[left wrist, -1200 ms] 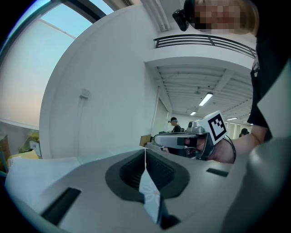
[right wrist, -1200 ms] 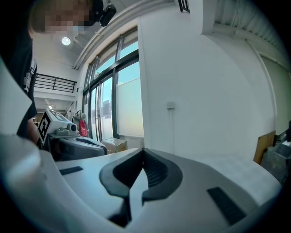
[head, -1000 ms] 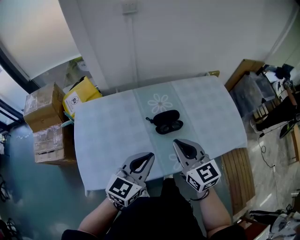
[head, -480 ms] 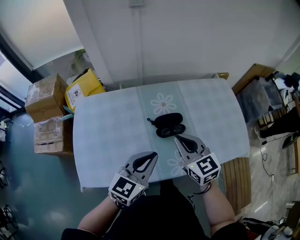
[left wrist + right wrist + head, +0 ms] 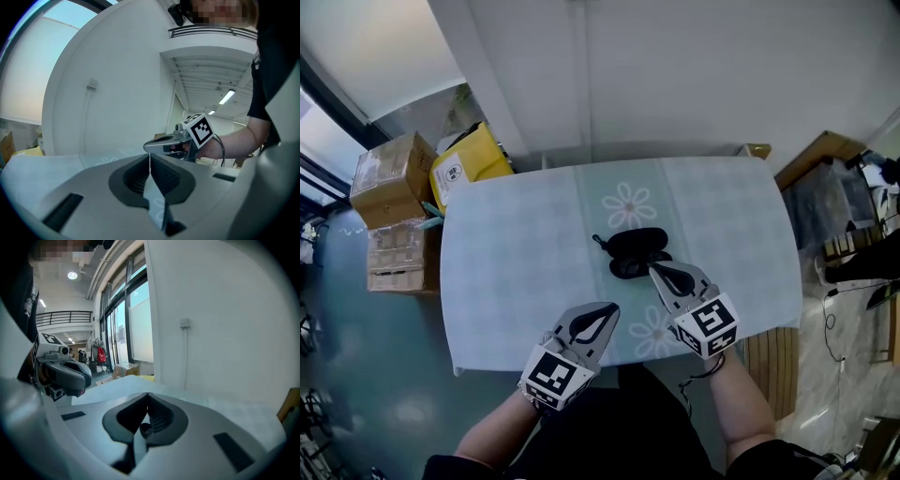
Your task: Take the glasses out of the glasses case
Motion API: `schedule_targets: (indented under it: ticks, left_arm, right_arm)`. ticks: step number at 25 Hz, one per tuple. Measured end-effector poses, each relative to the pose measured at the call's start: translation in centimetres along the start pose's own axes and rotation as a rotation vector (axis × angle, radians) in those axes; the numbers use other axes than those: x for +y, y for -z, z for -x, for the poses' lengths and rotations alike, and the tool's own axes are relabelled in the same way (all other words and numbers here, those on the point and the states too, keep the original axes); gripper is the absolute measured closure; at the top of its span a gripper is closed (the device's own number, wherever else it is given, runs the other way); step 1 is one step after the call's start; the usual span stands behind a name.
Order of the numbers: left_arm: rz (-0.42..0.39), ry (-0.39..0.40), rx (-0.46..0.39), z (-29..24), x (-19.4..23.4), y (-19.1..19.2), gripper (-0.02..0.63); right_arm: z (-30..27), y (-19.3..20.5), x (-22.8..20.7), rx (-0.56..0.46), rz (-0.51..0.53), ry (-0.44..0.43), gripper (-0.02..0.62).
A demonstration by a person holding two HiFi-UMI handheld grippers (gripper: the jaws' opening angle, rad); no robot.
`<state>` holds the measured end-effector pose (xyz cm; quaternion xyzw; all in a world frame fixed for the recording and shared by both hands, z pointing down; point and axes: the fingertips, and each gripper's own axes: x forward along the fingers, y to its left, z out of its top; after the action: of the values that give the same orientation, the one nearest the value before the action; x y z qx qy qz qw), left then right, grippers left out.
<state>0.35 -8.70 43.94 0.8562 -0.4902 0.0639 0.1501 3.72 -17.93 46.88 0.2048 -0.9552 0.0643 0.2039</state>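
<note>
A black glasses case (image 5: 633,251) lies open at the middle of the table (image 5: 516,262); I cannot make out what is in it. My right gripper (image 5: 654,268) is shut, and its tip is right at the case's near edge. Between its jaws, the right gripper view shows a dark sliver of the case (image 5: 146,429). My left gripper (image 5: 612,308) is shut as well and holds nothing. It hovers over the table's near edge, left of and behind the right one. The left gripper view looks across at the right gripper (image 5: 165,146).
The table has a pale checked cloth with a flower print (image 5: 628,206). Cardboard boxes (image 5: 389,178) and a yellow bag (image 5: 469,167) stand on the floor at the left. A wooden bench (image 5: 766,361) is by the table's right near corner. A white wall (image 5: 675,75) is behind.
My right gripper has moved forward, from a gap short of the case up to its near edge. The left gripper has stayed near the table's front edge.
</note>
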Motion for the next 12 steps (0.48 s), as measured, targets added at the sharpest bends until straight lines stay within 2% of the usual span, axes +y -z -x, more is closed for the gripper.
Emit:
schedule_targets:
  ticks: [12]
  left_arm:
    - [0.052, -0.036, 0.045, -3.7, 0.3, 1.6, 0.575]
  right_arm:
    - [-4.3, 5.2, -2.8, 0.213, 0.142, -0.184, 0.571]
